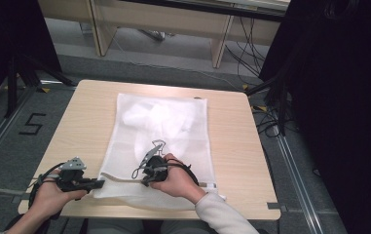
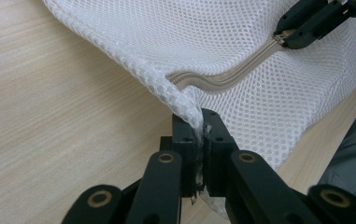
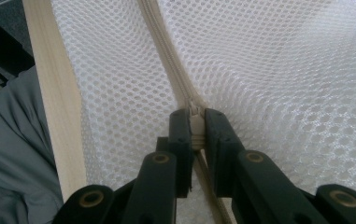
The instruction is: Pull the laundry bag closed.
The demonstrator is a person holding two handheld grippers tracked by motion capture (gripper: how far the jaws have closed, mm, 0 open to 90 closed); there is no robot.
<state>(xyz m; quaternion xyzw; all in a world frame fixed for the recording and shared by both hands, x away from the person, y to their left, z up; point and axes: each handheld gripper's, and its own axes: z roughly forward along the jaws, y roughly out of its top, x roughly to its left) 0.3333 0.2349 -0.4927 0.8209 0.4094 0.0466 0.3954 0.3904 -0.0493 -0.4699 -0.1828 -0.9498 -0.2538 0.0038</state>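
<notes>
White mesh bag (image 1: 161,141): laid flat on the wooden table (image 1: 76,122), something white seen inside.
Zipper (image 2: 222,79): judged part-closed; some travel left.
Left gripper (image 2: 199,128): clamped on the bag's corner.
Right gripper (image 3: 195,123): pinched on the zipper pull (image 3: 195,122).

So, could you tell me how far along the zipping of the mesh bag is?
Done: white contents sit inside the mesh bag. In hand: the left gripper pinches the bag's corner, the right gripper clamps the zipper pull. Left: which way the zipper must travel is unclear.
</notes>
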